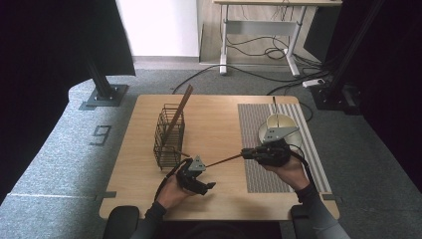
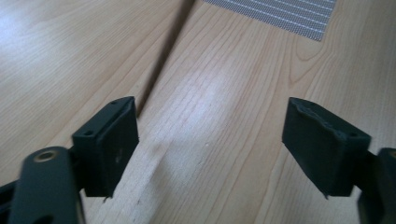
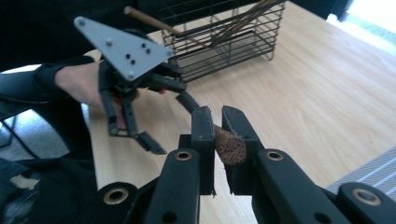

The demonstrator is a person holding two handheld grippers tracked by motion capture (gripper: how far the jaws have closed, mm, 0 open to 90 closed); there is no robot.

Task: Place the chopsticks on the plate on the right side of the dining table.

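Between the closed right gripper (image 3: 218, 135) fingers: thin brown wooden stick (image 1: 225, 160), clamped at its end. Beyond its tip: black wire basket (image 1: 168, 135), sticks inside. Left gripper (image 2: 210, 149) open, empty, over bare table (image 2: 224, 70). Stick's far end blurred.

Table (image 1: 214, 124) was light wood grain. Mat (image 1: 259, 149) was grey with fine white stripes. Wire basket (image 1: 169, 137) was dark, bowl (image 1: 281, 127) cream. Stick (image 1: 224, 160) was brown. Both tongs, left (image 1: 209, 185) and right (image 1: 247, 153), were black with grey plates.
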